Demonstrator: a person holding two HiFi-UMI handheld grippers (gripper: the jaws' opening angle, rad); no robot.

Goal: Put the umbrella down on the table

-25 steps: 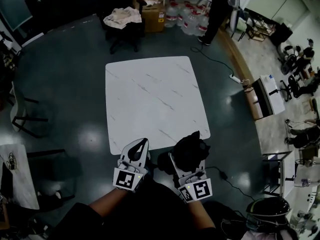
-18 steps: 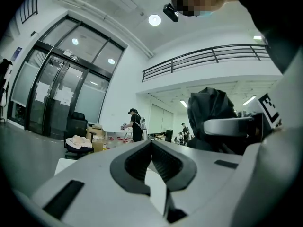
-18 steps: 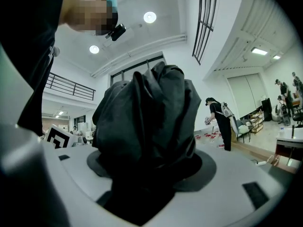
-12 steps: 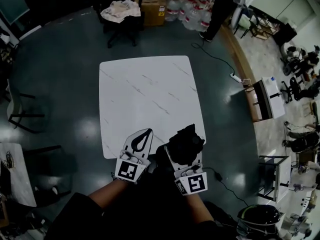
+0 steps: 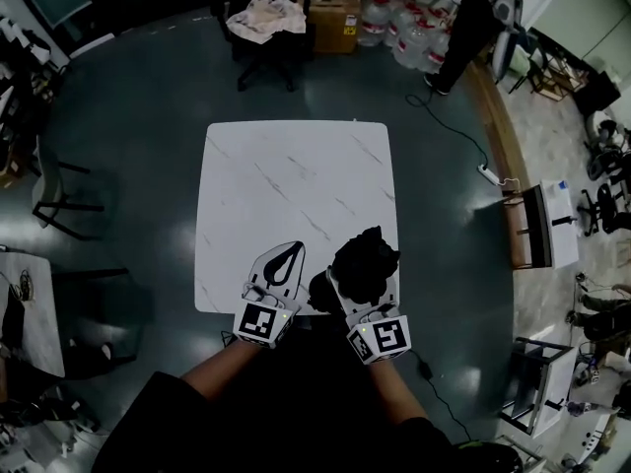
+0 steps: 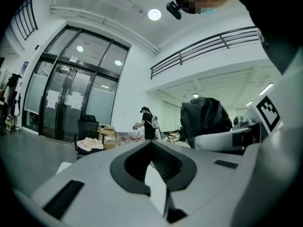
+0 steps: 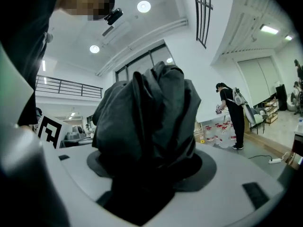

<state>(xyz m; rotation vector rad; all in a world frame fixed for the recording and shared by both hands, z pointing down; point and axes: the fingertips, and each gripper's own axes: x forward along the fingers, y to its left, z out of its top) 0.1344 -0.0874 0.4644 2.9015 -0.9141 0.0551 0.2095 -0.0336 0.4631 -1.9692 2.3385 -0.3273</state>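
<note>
Nearest me, right gripper (image 5: pixel 361 282) is clenched on the folded black umbrella (image 5: pixel 366 261), jaws wide round the bundle, so the fabric bulges out past the tips. It sits over the table's (image 5: pixel 286 180) near edge; can't tell if it's touching yet. Left gripper (image 5: pixel 291 251) is just beside it, jaws closed on nothing, prob. kept clear. Bare tabletop ahead = room to set it down. Far back, a person (image 5: pixel 471 18) stands by water bottles (image 5: pixel 404 37).
</note>
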